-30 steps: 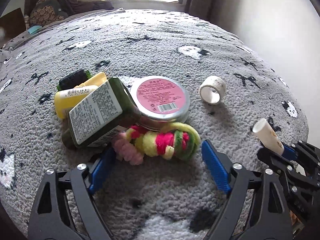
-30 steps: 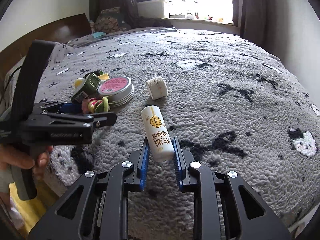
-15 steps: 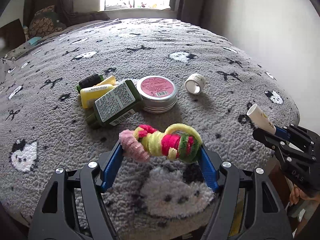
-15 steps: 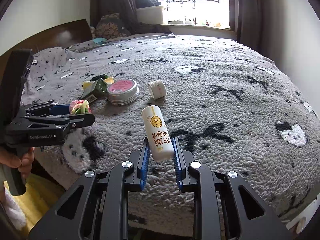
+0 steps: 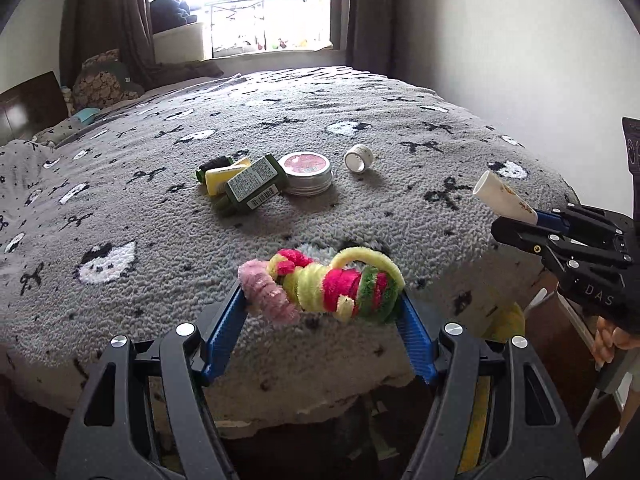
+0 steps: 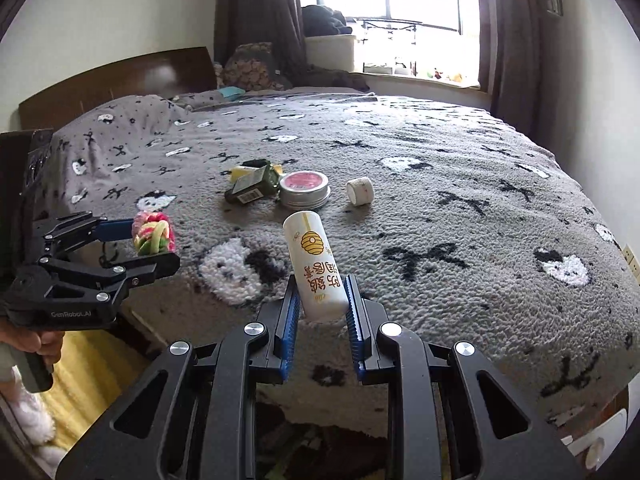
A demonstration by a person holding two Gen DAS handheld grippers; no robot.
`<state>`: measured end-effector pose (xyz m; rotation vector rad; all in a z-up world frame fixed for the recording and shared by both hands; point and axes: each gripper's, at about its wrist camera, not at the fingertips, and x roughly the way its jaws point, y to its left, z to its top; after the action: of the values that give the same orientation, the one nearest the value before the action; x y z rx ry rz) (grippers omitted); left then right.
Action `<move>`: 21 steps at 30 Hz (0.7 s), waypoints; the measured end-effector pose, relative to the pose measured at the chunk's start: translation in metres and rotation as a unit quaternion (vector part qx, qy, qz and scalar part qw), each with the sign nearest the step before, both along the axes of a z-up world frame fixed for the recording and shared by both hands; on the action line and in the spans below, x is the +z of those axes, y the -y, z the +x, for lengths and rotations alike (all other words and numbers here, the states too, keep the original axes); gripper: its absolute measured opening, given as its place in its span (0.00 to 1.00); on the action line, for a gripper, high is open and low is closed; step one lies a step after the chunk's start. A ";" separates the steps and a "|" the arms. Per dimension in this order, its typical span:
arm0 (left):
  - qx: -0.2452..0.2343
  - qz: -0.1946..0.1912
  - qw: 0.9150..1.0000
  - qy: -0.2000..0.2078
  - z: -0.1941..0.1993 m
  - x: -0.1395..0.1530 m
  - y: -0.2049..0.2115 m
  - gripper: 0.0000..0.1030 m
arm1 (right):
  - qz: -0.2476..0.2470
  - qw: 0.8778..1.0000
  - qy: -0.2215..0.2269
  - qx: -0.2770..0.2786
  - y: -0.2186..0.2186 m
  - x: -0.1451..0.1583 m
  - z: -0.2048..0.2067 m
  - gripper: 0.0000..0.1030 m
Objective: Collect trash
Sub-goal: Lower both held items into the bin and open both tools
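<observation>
Both tools have pulled back off the grey fluffy bed (image 5: 360, 216): left tool (image 5: 320, 312) grasping the pink-yellow-green fuzzy pipe-cleaner bundle (image 5: 320, 284), right tool (image 6: 322, 312) clenched on the white honey-print tube (image 6: 316, 264). Next, they need a bin.

Both grippers' jaws clamped, loaded

A: Daylight only, from the bright blown-out window (image 5: 256, 4) at the far wall. Panes clip to white in both views.

B: Shadows?

A: Soft, short, falling toward the camera on the grey fleece bed cover (image 6: 460, 216). Dark under the bed edge.

B: Sharpness?

A: Centre crisp, no motion blur. Heavy fisheye bend, black vignette in the corners. Slight sheen on the round silver tin with pink lid (image 5: 307, 171).
</observation>
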<state>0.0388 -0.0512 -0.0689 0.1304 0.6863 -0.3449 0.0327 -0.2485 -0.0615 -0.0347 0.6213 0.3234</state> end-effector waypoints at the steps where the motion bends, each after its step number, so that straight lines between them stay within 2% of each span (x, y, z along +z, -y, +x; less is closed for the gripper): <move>1: -0.004 -0.001 1.000 -0.003 -0.006 -0.003 0.000 0.65 | 0.001 1.000 -0.002 0.004 -0.001 -0.001 -0.004 0.23; 8: -0.014 -0.010 0.999 -0.038 -0.037 -0.030 -0.003 0.65 | 0.011 0.999 -0.026 0.024 -0.012 -0.016 -0.035 0.23; 10: -0.020 0.000 0.999 -0.048 -0.044 -0.041 0.000 0.65 | 0.012 0.999 -0.039 0.025 -0.015 -0.024 -0.040 0.23; 16: -0.025 0.018 0.994 -0.103 -0.052 -0.085 0.000 0.65 | 0.024 0.993 -0.110 0.027 -0.018 -0.070 -0.047 0.23; 21: -0.028 0.020 0.988 -0.153 -0.058 -0.119 0.001 0.65 | 0.013 0.989 -0.144 0.024 -0.024 -0.096 -0.051 0.22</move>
<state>-0.0196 -0.0523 -0.1884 0.1363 0.9945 -0.4109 -0.0185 -0.2244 -0.1577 0.0229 0.9037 0.3857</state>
